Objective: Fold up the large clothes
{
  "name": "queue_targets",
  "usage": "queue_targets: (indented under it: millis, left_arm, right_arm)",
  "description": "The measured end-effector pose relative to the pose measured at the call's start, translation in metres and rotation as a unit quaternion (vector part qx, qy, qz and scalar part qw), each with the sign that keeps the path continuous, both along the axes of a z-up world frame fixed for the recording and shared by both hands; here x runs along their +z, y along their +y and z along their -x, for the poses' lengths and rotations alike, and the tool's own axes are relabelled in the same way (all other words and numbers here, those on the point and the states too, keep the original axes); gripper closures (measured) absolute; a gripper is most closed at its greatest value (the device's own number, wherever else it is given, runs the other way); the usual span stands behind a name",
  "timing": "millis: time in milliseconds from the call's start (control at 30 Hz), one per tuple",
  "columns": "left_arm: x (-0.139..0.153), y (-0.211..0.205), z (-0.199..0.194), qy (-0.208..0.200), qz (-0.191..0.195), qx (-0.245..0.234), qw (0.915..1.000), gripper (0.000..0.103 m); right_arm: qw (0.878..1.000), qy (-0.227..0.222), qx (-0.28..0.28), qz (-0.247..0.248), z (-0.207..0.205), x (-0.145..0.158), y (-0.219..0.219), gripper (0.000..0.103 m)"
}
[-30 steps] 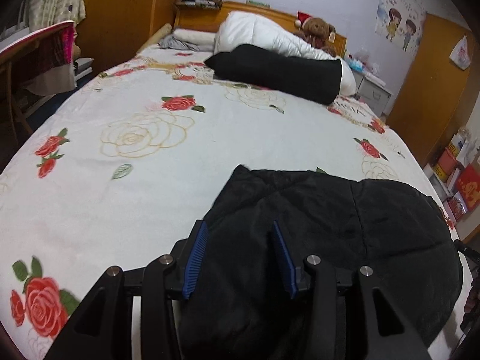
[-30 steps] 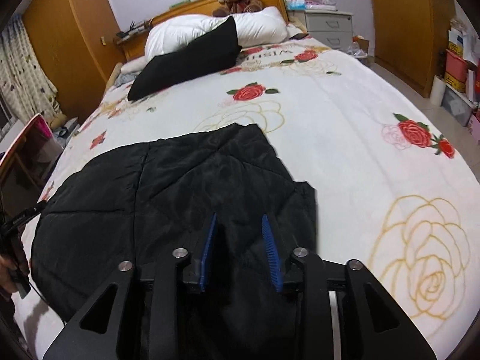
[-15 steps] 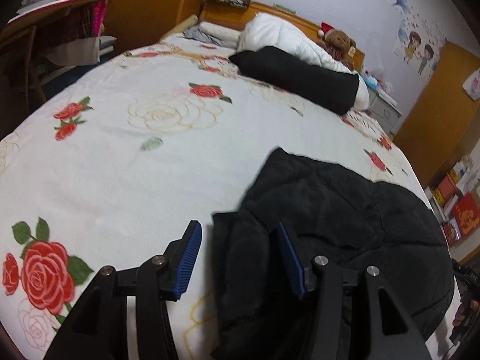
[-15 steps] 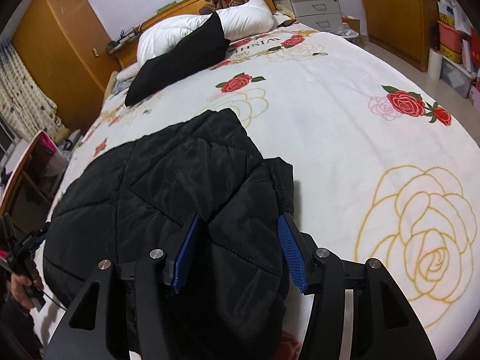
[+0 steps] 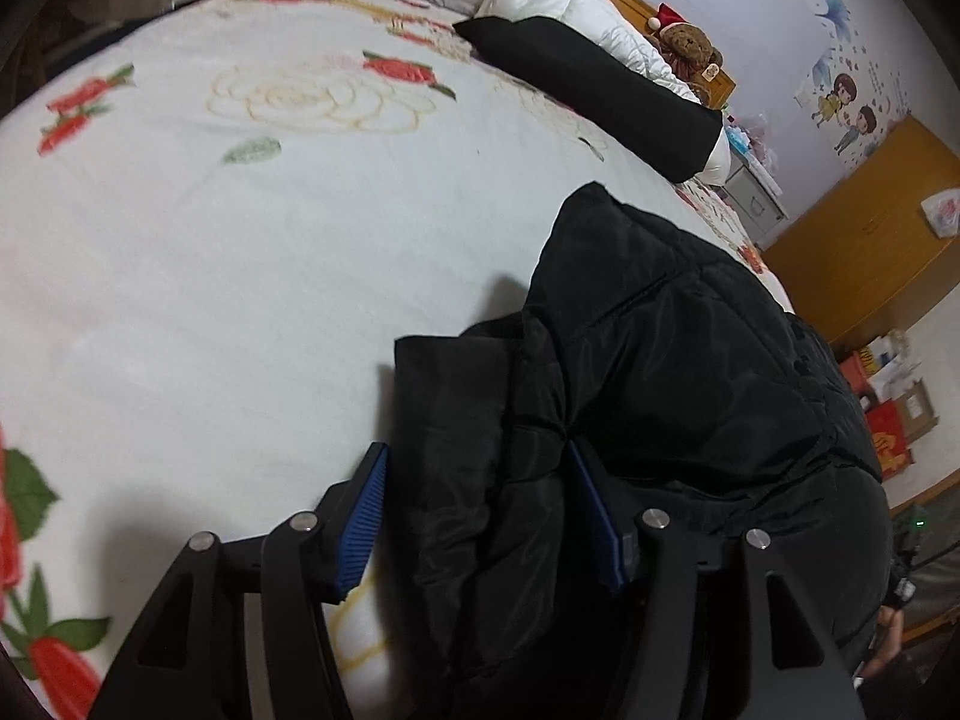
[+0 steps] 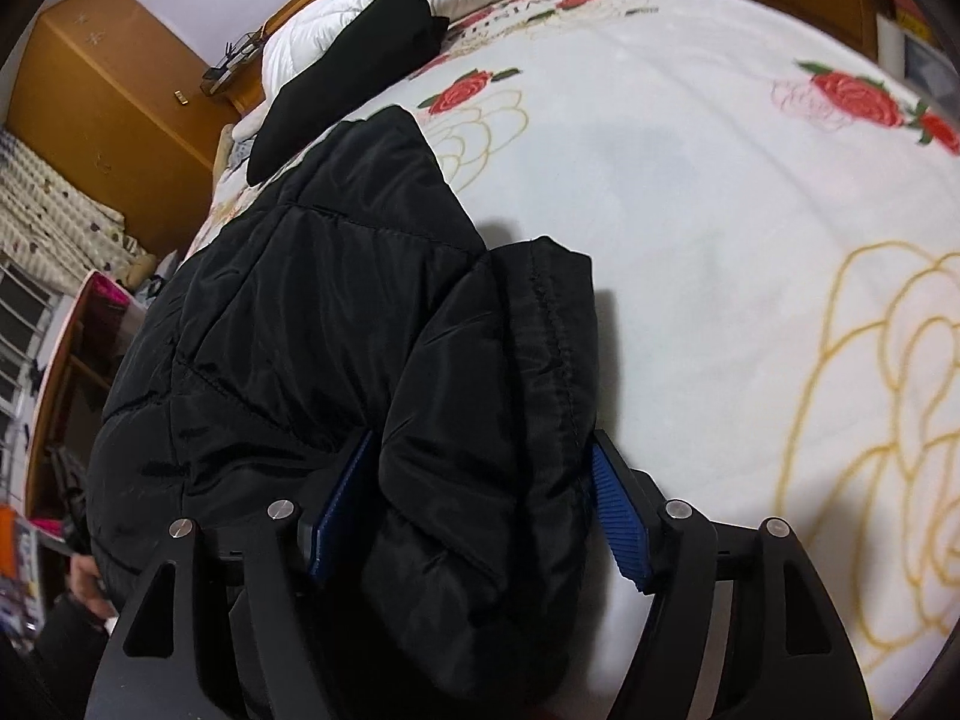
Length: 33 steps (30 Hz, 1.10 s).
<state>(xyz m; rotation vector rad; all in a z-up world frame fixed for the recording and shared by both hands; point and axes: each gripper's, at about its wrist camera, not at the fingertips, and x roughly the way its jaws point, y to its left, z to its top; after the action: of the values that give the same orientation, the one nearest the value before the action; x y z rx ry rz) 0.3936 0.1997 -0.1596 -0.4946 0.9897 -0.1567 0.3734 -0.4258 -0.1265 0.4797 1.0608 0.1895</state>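
Observation:
A black puffer jacket lies on the rose-print bedspread. My left gripper is open, its blue pads straddling a folded sleeve end at the jacket's left side. In the right wrist view the jacket fills the left half, and my right gripper is open with its pads either side of the other bunched sleeve. Neither sleeve is clamped.
A long black pillow and white duvet lie at the headboard with a teddy bear. Wooden wardrobes stand beside the bed. A nightstand and boxes are on the far side.
Both grippers have opened wider and dropped closer to the bed. The sleeves now lie folded inward over the jacket body, bunched between the pads.

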Motion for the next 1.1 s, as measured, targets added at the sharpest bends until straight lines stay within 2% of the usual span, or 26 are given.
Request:
queue_targets:
  millis: [233,300,367,500,633,733,767,833,933,1100]
  left_arm:
    - [-0.004,-0.006,-0.006,0.005,0.010,-0.012,0.9999,0.037]
    - [-0.003,-0.007,-0.006,0.010,0.011,-0.015,0.9998,0.037]
    - [-0.003,-0.010,-0.002,0.011,0.011,-0.023,0.9996,0.037]
    - [-0.007,-0.012,-0.009,0.019,0.022,-0.025,0.9993,0.036]
    - [-0.007,-0.023,-0.024,0.029,0.013,-0.037,0.9988,0.031]
    - [-0.006,-0.028,-0.027,0.031,0.005,-0.045,0.9985,0.031]
    - [-0.005,-0.029,-0.026,0.028,0.001,-0.045,0.9986,0.033]
    - [0.000,-0.033,-0.021,0.019,-0.014,-0.049,0.9985,0.048]
    - [0.016,-0.045,-0.017,0.015,-0.059,-0.054,0.9966,0.064]
    - [0.040,-0.051,-0.012,0.010,-0.093,-0.053,0.9942,0.072]
  right_arm:
    - [0.999,0.011,0.024,-0.036,-0.018,-0.011,-0.003,0.034]
    - [0.999,0.009,0.030,-0.044,-0.015,-0.009,-0.003,0.044]
    - [0.998,0.004,0.036,-0.046,-0.012,-0.006,-0.002,0.049]
    - [0.997,0.010,0.039,-0.061,-0.016,-0.012,-0.003,0.049]
    - [0.997,0.017,0.039,-0.062,-0.022,-0.014,-0.002,0.049]
    - [0.997,0.015,0.035,-0.067,-0.018,-0.013,-0.003,0.054]
    - [0.997,0.015,0.033,-0.068,-0.018,-0.012,-0.003,0.058]
    - [0.998,0.011,0.029,-0.062,-0.017,-0.007,0.001,0.063]
    - [0.999,0.006,0.028,-0.039,-0.014,0.005,0.007,0.071]
    - [1.000,-0.003,0.025,-0.011,-0.008,0.031,0.012,0.079]
